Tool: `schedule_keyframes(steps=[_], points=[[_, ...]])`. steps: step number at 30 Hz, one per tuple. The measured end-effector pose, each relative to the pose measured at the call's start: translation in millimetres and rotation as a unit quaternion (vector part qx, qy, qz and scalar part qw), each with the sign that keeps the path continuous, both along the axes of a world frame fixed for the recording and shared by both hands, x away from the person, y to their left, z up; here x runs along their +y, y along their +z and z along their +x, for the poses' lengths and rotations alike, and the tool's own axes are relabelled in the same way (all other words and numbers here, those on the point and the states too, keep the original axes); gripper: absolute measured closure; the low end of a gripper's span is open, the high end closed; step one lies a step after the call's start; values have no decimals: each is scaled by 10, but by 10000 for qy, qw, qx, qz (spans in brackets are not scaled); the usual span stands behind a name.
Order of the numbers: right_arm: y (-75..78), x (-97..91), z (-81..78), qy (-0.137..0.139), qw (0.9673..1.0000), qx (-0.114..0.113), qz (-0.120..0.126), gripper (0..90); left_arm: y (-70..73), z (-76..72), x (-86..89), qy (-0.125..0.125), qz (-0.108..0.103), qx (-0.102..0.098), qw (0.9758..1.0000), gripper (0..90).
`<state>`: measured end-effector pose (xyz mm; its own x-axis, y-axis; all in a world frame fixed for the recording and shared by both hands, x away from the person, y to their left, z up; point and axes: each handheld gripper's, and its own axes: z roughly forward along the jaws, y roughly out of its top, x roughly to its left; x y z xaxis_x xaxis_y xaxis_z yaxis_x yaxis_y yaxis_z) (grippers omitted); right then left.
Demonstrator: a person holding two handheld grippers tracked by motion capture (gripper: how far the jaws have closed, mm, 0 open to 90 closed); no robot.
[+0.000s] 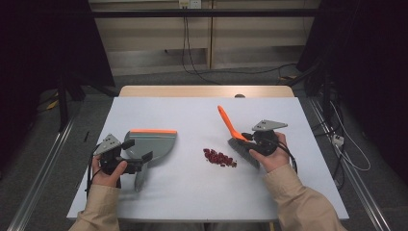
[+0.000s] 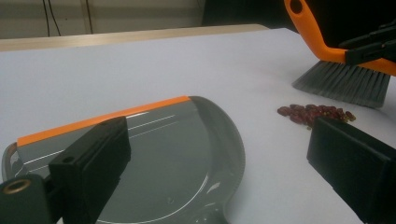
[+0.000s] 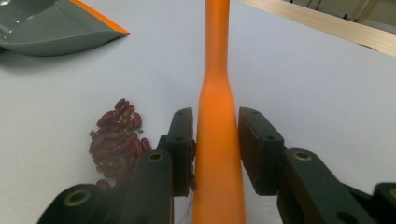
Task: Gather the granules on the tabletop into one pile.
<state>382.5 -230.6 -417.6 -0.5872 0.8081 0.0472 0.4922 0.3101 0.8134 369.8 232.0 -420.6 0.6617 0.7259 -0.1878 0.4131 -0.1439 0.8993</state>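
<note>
the right tongs (image 3: 215,140) are sitting around the orange plastic handle of a small hand brush (image 3: 217,93), one black jaw on each side of it; in the right gripper view the left pad is lying against the handle while a thin gap is showing on the right side, so the hold is looking loose and i cannot tell whether the pads are really pressing. in the high view the right tongs (image 1: 250,142) are sitting at the low end of the handle, which is slanting up and away toward the far side of the bench, and the brush's grey bristles (image 1: 243,151) are pointing down at the bench just right of a small heap of dark red beans (image 1: 219,158). in the left gripper view the bristles (image 2: 343,83) are standing just behind the beans (image 2: 316,113), close to them. the left tongs (image 1: 137,161) are standing wide apart, gripping nothing: in the left gripper view one jaw is hanging over the pan and the other over bare bench near the beans. under them a grey plastic dustpan with an orange front lip (image 2: 154,149) is lying flat on the pale blue bench (image 1: 202,192), its lip turned to the far side. the dustpan (image 1: 150,144) is resting left of the beans, a little apart from them, with its handle pointing back toward the person's left hand (image 1: 108,171).
</note>
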Motion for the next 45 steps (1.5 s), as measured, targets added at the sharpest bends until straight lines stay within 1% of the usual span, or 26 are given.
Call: schedule_keyframes(steps=[1, 3, 4, 5, 6, 7, 9, 10, 11, 13, 14, 15, 17, 18, 19, 21, 22, 25, 28, 31, 35, 37, 38, 42, 44, 45], points=[[45, 6, -6, -38, 9999, 78, -72, 645, 0, 2, 3, 0, 1, -2, 10000, 59], [124, 19, -12, -98, 9996, 145, -238, 653, 0, 6, 7, -11, 6, -1, 10000, 59], [147, 27, -8, -111, 9988, 304, -374, 648, 0, 6, 5, -10, -27, 5, 10000, 59], [162, 34, -10, -160, 9980, 405, -468, 654, 3, 6, 9, -29, -10, -3, 10000, 60], [168, 38, -12, -220, 9972, 459, -539, 652, 4, 5, 8, -36, -30, -4, 10000, 59], [165, 40, -4, -193, 9963, 526, -647, 647, 5, 4, 8, -45, -41, -13, 10000, 59], [146, 44, 4, -294, 9942, 819, -631, 646, 5, 5, 1, -81, -38, -4, 10000, 59], [131, 53, 15, -313, 9929, 874, -744, 686, 2, 6, -9, -79, -60, -8, 10000, 60], [116, 65, 20, -351, 9916, 975, -779, 704, 1, 8, -18, -92, -73, 4, 9999, 60], [113, 84, 14, -554, 9901, 1066, -731, 710, 4, 14, -21, -154, -52, -13, 9999, 60], [120, 95, 8, -686, 9886, 1116, -741, 711, 3, 18, -23, -165, -63, -23, 9998, 60], [124, 104, -3, -805, 9874, 1187, -670, 712, 3, 21, -24, -176, -79, -29, 9998, 59], [121, 125, -26, -980, 9861, 1175, -654, 713, -1, 30, -24, -203, -107, -36, 9997, 60], [128, 139, -39, -1075, 9846, 1203, -680, 713, -4, 33, -24, -214, -117, -29, 9997, 60], [128, 151, -54, -1142, 9839, 1222, -627, 713, -6, 35, -25, -222, -118, -19, 9997, 60], [124, 184, -93, -1273, 9827, 1188, -628, 714, -1, 34, -22, -243, -129, -41, 9996, 60], [118, 201, -112, -1291, 9831, 1133, -629, 714, 4, 27, -29, -213, -180, -51, 9996, 60], [97, 277, -174, -1377, 9835, 1044, -527, 714, 24, 10, -34, -246, -141, -86, 9996, 60], [74, 365, -206, -1409, 9847, 890, -509, 714, 36, -2, -44, -257, -115, -103, 9995, 60], [60, 437, -213, -1439, 9851, 822, -466, 715, 39, -8, -43, -247, -75, -104, 9996, 60], [45, 522, -200, -1510, 9851, 726, -382, 715, 42, -21, -40, -224, -80, -100, 9997, 60], [27, 550, -179, -1515, 9857, 711, -205, 715, 42, -23, -34, -231, -63, -85, 9997, 60], [21, 570, -170, -1537, 9857, 660, -193, 715, 42, -23, -28, -230, -39, -96, 9997, 60], [3, 652, -133, -1537, 9861, 616, -116, 715, 37, -21, -25, -206, -22, -96, 9997, 60], [-4, 683, -108, -1561, 9859, 602, -52, 714, 31, -20, -34, -189, -61, -74, 9998, 60], [-7, 694, -93, -1543, 9863, 589, -52, 715, 31, -15, -29, -205, -9, -83, 9998, 60]])
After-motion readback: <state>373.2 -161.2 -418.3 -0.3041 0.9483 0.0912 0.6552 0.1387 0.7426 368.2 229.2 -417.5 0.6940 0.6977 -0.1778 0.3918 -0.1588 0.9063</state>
